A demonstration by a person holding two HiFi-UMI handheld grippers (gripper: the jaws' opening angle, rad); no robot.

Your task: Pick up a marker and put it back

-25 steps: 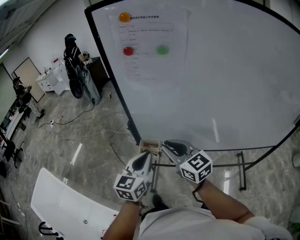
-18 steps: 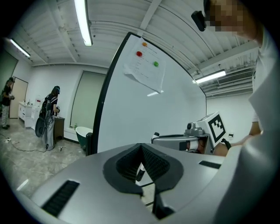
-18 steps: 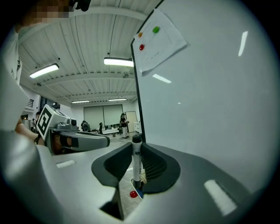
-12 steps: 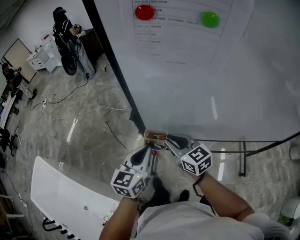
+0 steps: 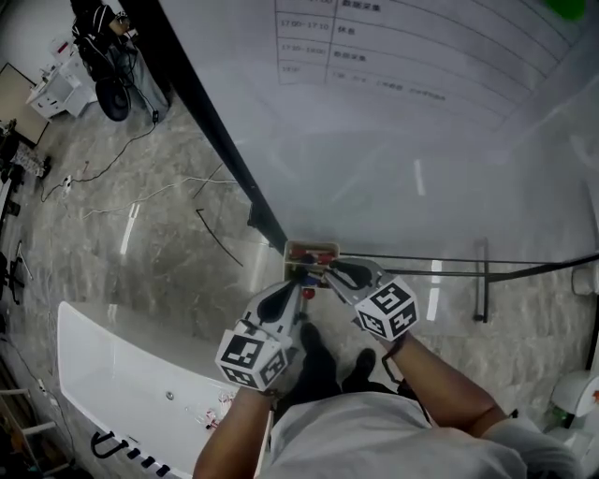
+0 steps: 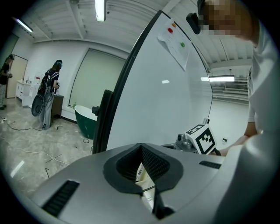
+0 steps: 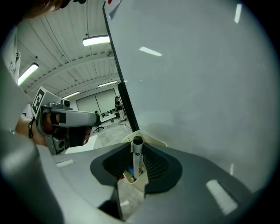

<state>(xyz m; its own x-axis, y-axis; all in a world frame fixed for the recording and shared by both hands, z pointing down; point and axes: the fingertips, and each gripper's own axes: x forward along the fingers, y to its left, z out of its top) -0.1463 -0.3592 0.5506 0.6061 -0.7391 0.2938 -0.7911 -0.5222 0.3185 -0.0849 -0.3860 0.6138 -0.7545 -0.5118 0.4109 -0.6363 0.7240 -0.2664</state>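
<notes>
Grey marbled floor [image 5: 159, 234] all round, glossy and streaked with reflected light. Closest in, a pale shirt and two bare forearms, each ending in a tool with a cube of square markers. Low at the left, near the feet, a long white tub-like shape [image 5: 112, 365].

A little nearer the body, the left gripper [image 5: 300, 284], tips pressed together and nothing clearly caught between them. Only a sliver of printed white and cream shows through the slit beneath.

Just beside it, almost touching, the right gripper [image 5: 328, 273], nose over a small cream holder [image 5: 309, 245] at the lower corner of the whiteboard [image 5: 402, 168]. Pinches a marker [image 7: 137, 153]: pale barrel upright between the ribbed pads, dark cap poking above them, lower end down inside the holder.

Crowded at that spot: red and blue other pens [image 5: 321, 254] packed into the same holder, and the board's black frame [image 5: 215, 140] hard against its back.

Higher on the board, a printed sheet [image 5: 412, 47]. Off to the right, the board's metal foot [image 5: 480, 281].

Farther left, loose cables [image 5: 159, 187] trailing over the floor. Farthest off, a person in dark clothes [image 5: 94, 23] beside white furniture [image 5: 47, 89], and a green tub [image 6: 85, 116] past the frame in the left gripper view.
</notes>
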